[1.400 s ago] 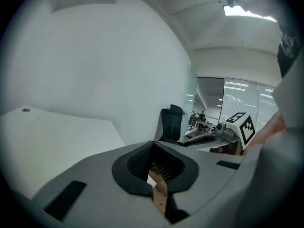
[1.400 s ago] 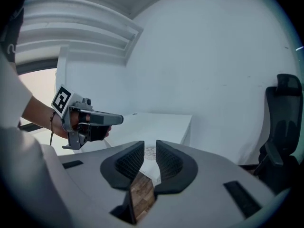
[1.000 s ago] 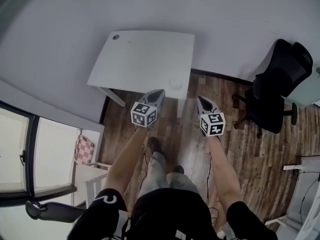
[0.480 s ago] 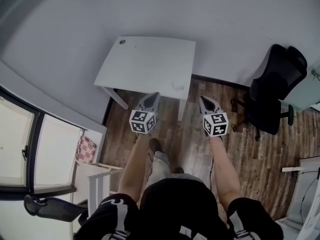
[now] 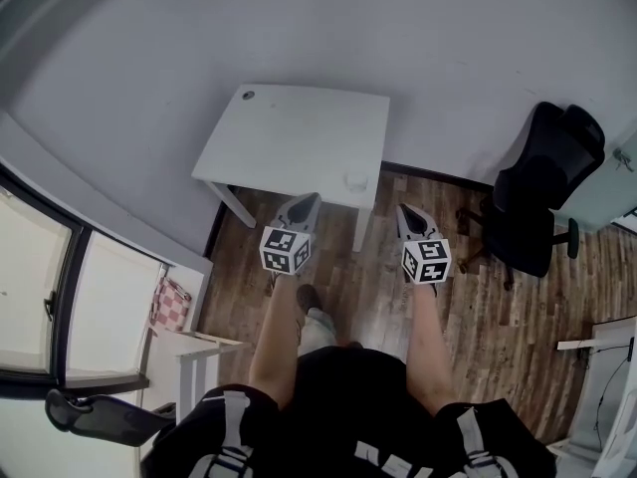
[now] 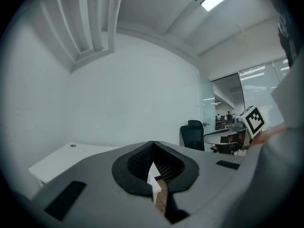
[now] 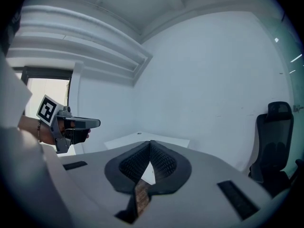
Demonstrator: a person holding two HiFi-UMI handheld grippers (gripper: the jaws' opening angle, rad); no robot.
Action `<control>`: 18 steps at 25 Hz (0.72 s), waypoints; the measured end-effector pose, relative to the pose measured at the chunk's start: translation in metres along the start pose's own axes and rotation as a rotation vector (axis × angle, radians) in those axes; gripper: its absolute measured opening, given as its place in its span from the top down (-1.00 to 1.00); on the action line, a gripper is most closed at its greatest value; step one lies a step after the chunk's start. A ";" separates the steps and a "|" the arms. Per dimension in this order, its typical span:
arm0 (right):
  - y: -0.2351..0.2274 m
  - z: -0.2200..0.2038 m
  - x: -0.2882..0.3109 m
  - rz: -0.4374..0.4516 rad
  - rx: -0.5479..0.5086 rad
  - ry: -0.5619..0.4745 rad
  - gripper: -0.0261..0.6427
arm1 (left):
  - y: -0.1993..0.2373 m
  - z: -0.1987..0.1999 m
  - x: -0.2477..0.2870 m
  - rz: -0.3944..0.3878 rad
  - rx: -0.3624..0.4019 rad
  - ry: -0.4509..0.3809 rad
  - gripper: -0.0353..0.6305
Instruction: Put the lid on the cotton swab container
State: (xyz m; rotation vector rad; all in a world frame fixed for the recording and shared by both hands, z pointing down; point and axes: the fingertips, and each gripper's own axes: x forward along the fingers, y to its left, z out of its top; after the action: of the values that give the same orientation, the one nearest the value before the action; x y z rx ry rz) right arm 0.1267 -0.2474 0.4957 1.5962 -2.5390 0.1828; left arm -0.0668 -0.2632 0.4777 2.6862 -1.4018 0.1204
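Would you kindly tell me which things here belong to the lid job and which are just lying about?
Job: left gripper, shut, empty; right gripper, shut, empty; white table; small white item near its edge, possibly the container, too small to tell.
Lying about: black office chair; checked cloth.

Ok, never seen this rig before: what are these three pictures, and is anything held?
No robot: a person stands holding a left hand-held gripper and a right hand-held gripper. The head view looks down from a camera on the person's head. The other two come from cameras riding on each one, looking along its jaws. Both are shut, holding nothing. Ahead stands a white table with one small pale thing near its front edge, too small to identify. A black chair stands at the right.
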 end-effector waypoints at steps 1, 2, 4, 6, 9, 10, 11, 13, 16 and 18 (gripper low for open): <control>-0.002 0.002 -0.001 -0.008 0.004 -0.006 0.88 | -0.001 0.002 0.000 -0.002 -0.003 -0.004 0.82; -0.004 0.004 -0.002 -0.016 0.006 -0.011 0.88 | -0.001 0.003 -0.001 -0.002 -0.009 -0.007 0.82; -0.007 0.010 -0.003 -0.028 0.009 -0.019 0.88 | 0.000 0.005 -0.002 -0.001 -0.025 -0.016 0.82; -0.009 0.015 -0.003 -0.039 0.013 -0.025 0.88 | 0.000 0.005 -0.002 -0.006 -0.034 -0.017 0.82; -0.009 0.017 -0.003 -0.046 0.013 -0.025 0.88 | 0.000 0.001 0.001 -0.016 -0.030 -0.004 0.82; -0.008 0.017 -0.002 -0.046 0.011 -0.024 0.88 | 0.000 0.000 0.002 -0.018 -0.030 0.000 0.82; -0.007 0.016 -0.001 -0.046 0.009 -0.022 0.88 | 0.000 -0.001 0.003 -0.021 -0.028 0.003 0.82; -0.007 0.016 0.002 -0.047 0.008 -0.018 0.88 | 0.000 -0.002 0.004 -0.027 -0.024 0.009 0.82; -0.007 0.017 0.004 -0.053 0.011 -0.017 0.88 | -0.001 -0.003 0.005 -0.038 -0.021 0.012 0.82; -0.005 0.018 0.006 -0.053 0.009 -0.017 0.88 | 0.000 -0.003 0.005 -0.043 -0.021 0.011 0.82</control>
State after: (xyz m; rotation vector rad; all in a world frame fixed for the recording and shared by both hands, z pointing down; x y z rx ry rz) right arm 0.1278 -0.2584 0.4793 1.6730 -2.5084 0.1765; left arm -0.0638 -0.2671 0.4813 2.6928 -1.3344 0.1160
